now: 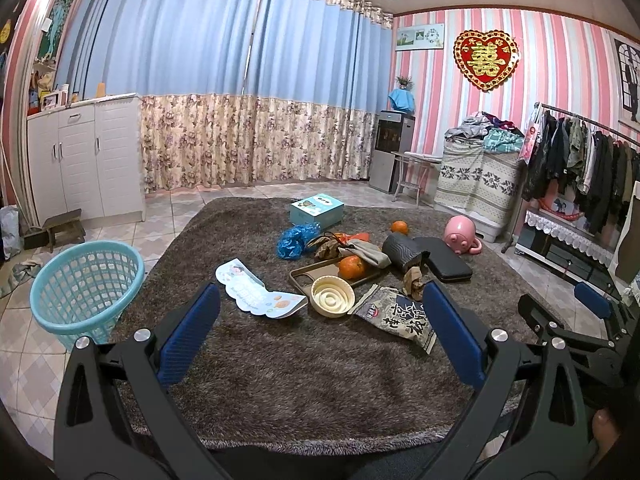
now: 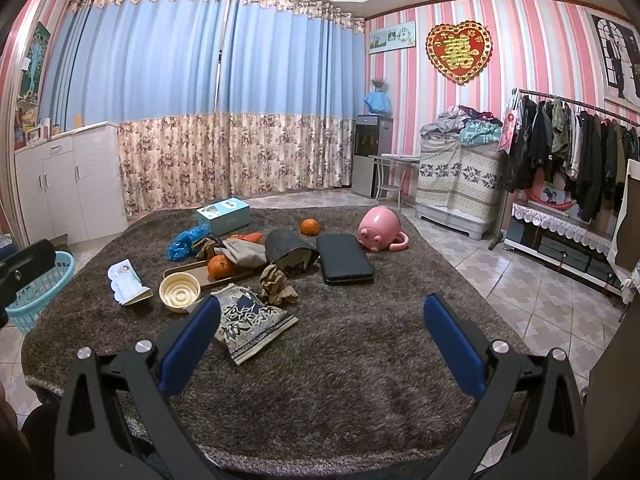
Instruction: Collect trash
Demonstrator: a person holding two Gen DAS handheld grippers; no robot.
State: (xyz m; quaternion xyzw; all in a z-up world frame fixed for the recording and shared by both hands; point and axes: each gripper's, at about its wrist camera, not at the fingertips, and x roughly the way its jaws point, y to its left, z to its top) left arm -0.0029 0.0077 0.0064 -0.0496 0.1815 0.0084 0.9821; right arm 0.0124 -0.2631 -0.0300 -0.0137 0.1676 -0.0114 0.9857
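Litter lies mid-rug: a dark snack wrapper (image 1: pixel 394 314) (image 2: pixel 250 322), crumpled brown paper (image 1: pixel 414 280) (image 2: pixel 276 285), a pale leaflet (image 1: pixel 256 294) (image 2: pixel 128 282), a blue plastic bag (image 1: pixel 296 240) (image 2: pixel 186 242) and a cream round lid (image 1: pixel 332 295) (image 2: pixel 179 291). A turquoise mesh basket (image 1: pixel 86 286) (image 2: pixel 40 288) stands on the tiles left of the rug. My left gripper (image 1: pixel 320 320) hovers open over the near rug, short of the lid and wrapper. My right gripper (image 2: pixel 320 328) is open too, its left finger next to the wrapper. Neither holds anything.
Two oranges (image 1: pixel 352 267) (image 2: pixel 310 227), a brown tray (image 2: pixel 192 271), a black case (image 2: pixel 344 264), a dark roll (image 2: pixel 288 250), a pink mug (image 2: pixel 378 228) and a teal box (image 1: pixel 318 210) share the brown rug (image 2: pixel 340 380). White cabinet left, clothes rack right.
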